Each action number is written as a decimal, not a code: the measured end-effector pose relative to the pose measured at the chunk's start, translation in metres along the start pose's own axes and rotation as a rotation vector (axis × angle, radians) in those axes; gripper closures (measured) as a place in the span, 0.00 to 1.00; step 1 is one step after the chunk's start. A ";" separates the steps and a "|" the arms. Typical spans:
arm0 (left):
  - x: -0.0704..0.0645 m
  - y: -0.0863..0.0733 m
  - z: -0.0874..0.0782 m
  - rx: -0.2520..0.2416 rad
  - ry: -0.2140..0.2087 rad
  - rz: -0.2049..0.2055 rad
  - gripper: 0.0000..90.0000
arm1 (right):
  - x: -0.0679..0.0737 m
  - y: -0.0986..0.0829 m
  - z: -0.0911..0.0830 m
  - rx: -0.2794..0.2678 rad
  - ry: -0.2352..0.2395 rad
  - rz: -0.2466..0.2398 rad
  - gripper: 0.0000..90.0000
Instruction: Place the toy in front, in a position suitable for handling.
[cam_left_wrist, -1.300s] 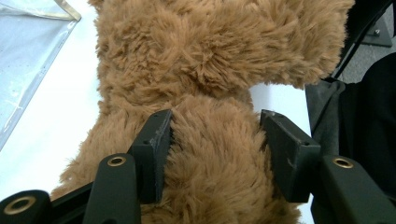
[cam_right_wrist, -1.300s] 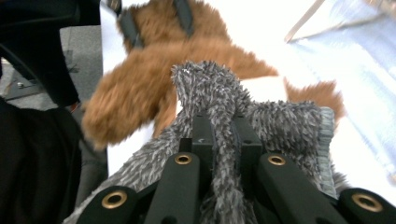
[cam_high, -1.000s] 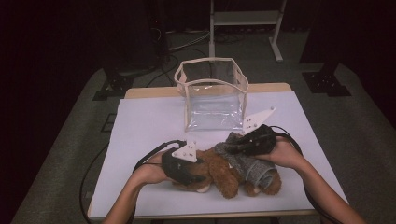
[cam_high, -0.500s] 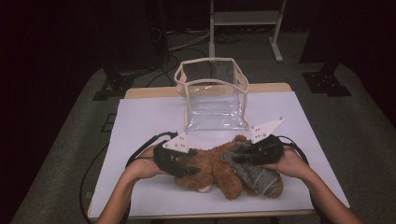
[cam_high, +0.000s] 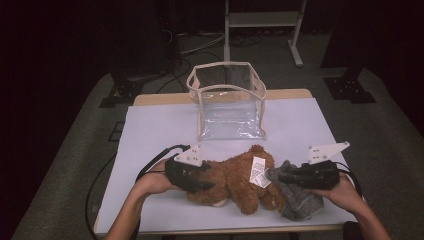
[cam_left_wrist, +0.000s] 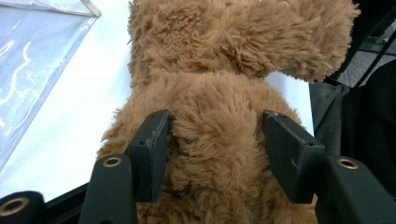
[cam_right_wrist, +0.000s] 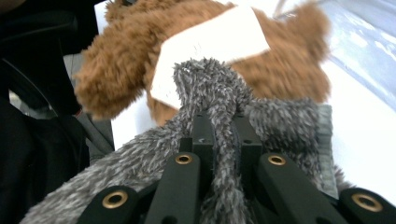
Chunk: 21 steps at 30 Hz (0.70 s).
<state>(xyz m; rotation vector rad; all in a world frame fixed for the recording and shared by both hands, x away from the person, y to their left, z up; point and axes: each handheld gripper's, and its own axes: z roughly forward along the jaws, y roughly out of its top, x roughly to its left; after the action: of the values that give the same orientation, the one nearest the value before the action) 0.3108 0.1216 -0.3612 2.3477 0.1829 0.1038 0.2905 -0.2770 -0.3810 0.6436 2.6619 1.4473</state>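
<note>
Left tool (cam_high: 192, 177) sits at the left end of the brown teddy bear (cam_high: 235, 180), which lies on its side on the white worktop (cam_high: 150, 130). In the left gripper view the jaws stand apart with the bear's (cam_left_wrist: 219, 93) fur bulging between them — pads touching the plush on both sides, a wide grip around the body. Clear plastic bag (cam_left_wrist: 32, 60) lies ahead and to the left of that tool in its own view.

In the high view the clear bag with beige trim (cam_high: 227, 102) stands upright and open-topped, beyond the bear, between the two tools and farther out.

A white sewn-in label (cam_high: 258, 171) sits on the bear's right half, just ahead of the right tool.

Right tool (cam_high: 287, 176) is clamped on a grey fuzzy cloth (cam_high: 297, 200) — in the right gripper view the jaws are pinched nearly together with a bunched fold of the grey cloth (cam_right_wrist: 210, 93) squeezed between them. Bear (cam_right_wrist: 116, 60) and label (cam_right_wrist: 215, 42) lie directly ahead of it, the cloth touching the label. The rest of the cloth trails under and behind the right tool, on the worktop.
</note>
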 end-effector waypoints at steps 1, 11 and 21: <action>0.000 0.000 0.000 0.000 0.001 0.000 0.47 | -0.001 -0.003 -0.003 -0.002 -0.008 0.007 0.91; -0.003 0.000 0.002 -0.004 -0.002 0.021 0.47 | -0.006 0.036 0.007 0.011 -0.014 -0.060 0.91; -0.011 0.000 0.003 0.002 -0.004 0.064 0.46 | -0.007 0.107 0.062 0.090 0.039 -0.171 0.91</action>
<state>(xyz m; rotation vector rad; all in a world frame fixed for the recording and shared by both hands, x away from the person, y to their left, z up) 0.2999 0.1179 -0.3635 2.3565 0.1062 0.1294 0.3475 -0.1795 -0.3300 0.3852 2.7465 1.3163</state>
